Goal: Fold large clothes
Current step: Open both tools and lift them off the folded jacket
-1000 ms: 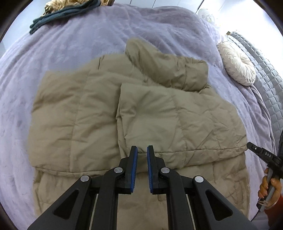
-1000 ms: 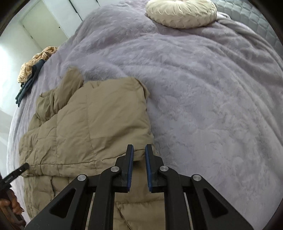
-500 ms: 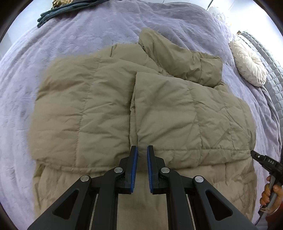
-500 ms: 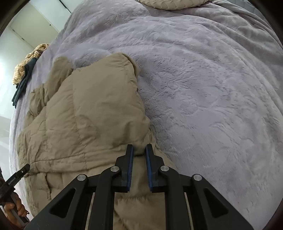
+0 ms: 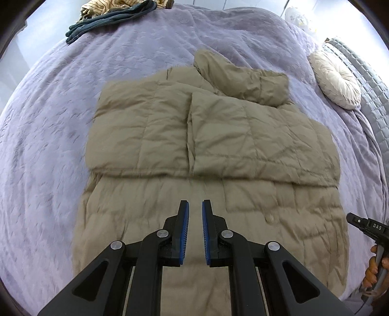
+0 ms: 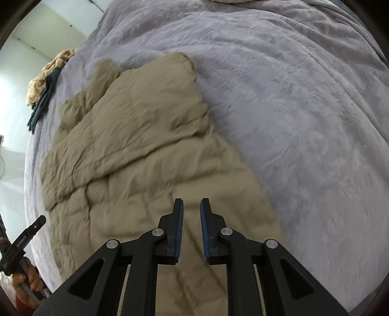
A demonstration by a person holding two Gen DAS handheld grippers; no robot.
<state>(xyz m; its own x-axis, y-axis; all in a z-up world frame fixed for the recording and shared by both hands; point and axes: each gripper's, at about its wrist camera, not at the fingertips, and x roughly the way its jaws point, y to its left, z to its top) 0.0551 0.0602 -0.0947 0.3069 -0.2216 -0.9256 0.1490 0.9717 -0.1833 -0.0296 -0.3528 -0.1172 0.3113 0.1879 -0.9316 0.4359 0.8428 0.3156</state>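
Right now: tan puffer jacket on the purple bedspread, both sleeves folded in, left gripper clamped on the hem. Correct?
Not quite. The left gripper is open and grips nothing, hovering over the tan puffer jacket, per the left wrist view. The rest holds: purple bedspread, sleeves folded in.

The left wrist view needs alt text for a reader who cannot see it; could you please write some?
A tan puffer jacket lies partly folded on a lilac bedspread, both side panels turned in over its middle. The left gripper hovers above the hem, jaws slightly apart and empty. A round cream cushion sits far right, dark clothes far left.
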